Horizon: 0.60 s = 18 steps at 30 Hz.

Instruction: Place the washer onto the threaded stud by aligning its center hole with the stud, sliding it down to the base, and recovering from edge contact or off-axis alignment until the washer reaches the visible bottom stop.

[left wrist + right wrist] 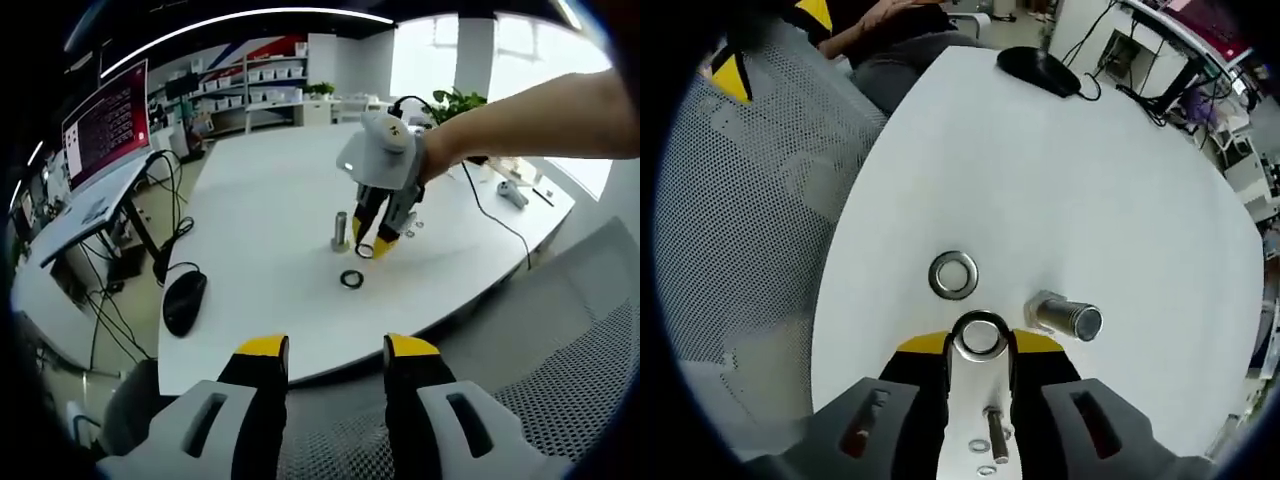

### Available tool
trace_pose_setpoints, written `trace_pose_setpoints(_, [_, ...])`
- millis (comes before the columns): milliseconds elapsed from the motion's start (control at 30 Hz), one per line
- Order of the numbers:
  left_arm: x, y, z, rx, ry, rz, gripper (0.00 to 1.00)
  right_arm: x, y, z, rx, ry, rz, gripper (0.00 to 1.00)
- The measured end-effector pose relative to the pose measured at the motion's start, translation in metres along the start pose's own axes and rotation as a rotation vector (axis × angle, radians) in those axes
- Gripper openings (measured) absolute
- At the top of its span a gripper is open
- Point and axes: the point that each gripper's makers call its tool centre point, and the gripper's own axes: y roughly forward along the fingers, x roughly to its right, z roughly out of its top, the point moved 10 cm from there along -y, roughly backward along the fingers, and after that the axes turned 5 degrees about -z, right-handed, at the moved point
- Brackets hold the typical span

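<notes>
Washer (979, 335), unmarked, sits clamped in the right gripper (979, 345) jaws beside the stud (1065, 316); left gripper (327, 352) jaws wide.

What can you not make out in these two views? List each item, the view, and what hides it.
- Stud base, right gripper view: the stud points at the camera, hiding its bottom stop.
- Stud threads, left gripper view: too small.
- Small parts between the right tongs, right gripper view: partly covered by the held washer.
- Spare washer detail, left gripper view: too small.
</notes>
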Motion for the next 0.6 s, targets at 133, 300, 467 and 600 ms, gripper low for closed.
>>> trace_pose_setpoints(133, [0.000, 0.000, 0.000, 0.001, -0.001, 0.001, 0.36, 0.005, -0.008, 0.002, -0.002, -0.061, -0.024, 0.23])
trace_pose_setpoints(300, [0.000, 0.000, 0.000, 0.003, -0.001, 0.000, 0.36, 0.010, -0.022, 0.006, 0.006, -0.051, -0.037, 0.23])
trace_pose_setpoints(467, [0.000, 0.000, 0.000, 0.002, -0.001, 0.000, 0.36, 0.015, -0.030, 0.010, 0.005, -0.078, -0.061, 0.23])
trace_pose_setpoints(600, [-0.001, 0.000, -0.001, 0.003, -0.001, 0.000, 0.36, 0.018, -0.039, 0.015, 0.009, -0.091, -0.075, 0.23])
